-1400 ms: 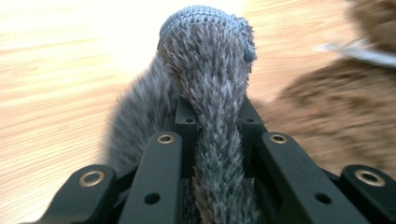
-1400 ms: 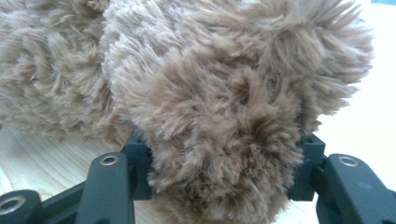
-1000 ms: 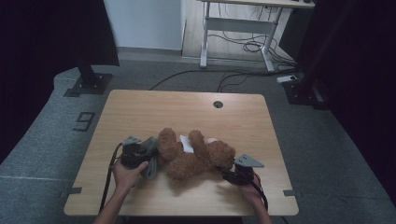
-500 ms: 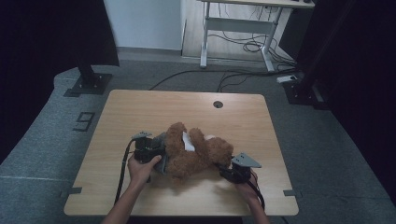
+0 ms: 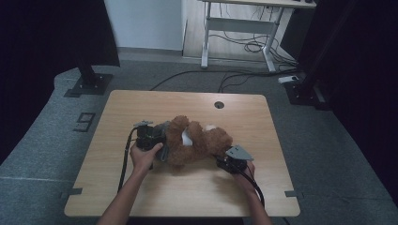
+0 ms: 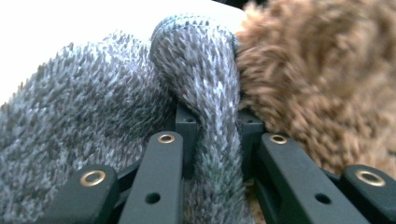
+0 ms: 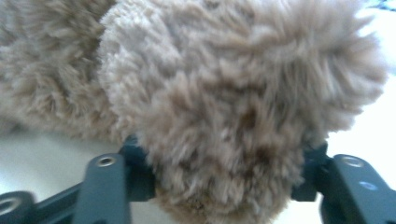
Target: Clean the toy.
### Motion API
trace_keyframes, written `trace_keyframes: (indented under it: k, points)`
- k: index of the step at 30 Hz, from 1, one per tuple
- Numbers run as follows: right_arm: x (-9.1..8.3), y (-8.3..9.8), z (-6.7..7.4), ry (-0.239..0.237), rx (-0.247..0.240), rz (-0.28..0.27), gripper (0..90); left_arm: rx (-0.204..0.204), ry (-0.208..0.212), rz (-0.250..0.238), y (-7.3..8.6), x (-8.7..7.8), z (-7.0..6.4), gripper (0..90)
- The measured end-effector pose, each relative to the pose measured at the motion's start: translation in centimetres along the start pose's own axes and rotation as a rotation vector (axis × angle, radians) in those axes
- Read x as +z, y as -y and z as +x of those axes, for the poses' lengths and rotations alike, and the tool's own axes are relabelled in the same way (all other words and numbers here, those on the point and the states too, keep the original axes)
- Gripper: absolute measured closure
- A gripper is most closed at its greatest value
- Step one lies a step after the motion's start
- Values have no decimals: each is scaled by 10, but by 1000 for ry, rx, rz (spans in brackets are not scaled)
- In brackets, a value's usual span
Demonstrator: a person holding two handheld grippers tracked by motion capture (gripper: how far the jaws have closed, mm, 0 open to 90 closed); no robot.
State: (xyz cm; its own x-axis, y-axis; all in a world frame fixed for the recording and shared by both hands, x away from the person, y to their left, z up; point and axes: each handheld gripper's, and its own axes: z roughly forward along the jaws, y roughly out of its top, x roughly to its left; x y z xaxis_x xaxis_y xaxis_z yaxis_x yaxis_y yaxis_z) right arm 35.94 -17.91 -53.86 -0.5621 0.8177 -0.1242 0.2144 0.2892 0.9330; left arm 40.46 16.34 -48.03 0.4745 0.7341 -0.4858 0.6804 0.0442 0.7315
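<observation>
A brown teddy bear [image 5: 197,143] lies on its side in the middle of the wooden table [image 5: 141,108], with a white patch [image 5: 187,137] showing on it. My left gripper [image 5: 164,140] is at the bear's left end, shut on a fold of grey knit cloth [image 6: 93,126] that lies against the brown fur [image 6: 317,70]; the fold is pinched between its jaws [image 6: 217,135]. My right gripper [image 5: 220,157] is at the bear's right end. Its jaws [image 7: 222,172] have just been opening, and a rounded lump of the bear's fur [image 7: 224,93] still sits squeezed between the pads.
A round cable hole [image 5: 218,104] is near the table's far edge. Beyond the table stand a white desk frame [image 5: 239,28] with loose cables on the floor and dark stands [image 5: 89,79] at both sides. Cables trail from both grippers toward the near edge.
My left hand has carried the grey cloth to the right and a little farther away, up against the bear. My right gripper has shifted left, toward the bear, which has turned slightly.
</observation>
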Motion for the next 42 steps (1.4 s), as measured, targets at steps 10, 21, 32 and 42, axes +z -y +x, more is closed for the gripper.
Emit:
trace_keyframes:
  k: [10,21,32,42]
  points:
    - [-34,18,4,-95,46,92,164,65,-14,28,22,-14,-10,744]
    - [-70,-22,-14,-158,199,-34,138,53,8,30,34,-28,-2,735]
    - [-39,-8,-8,-179,237,70,198,104,-51,-40,17,-74,5,742]
    - [-47,-2,1,-146,202,61,263,277,0,-34,-6,-61,-66,750]
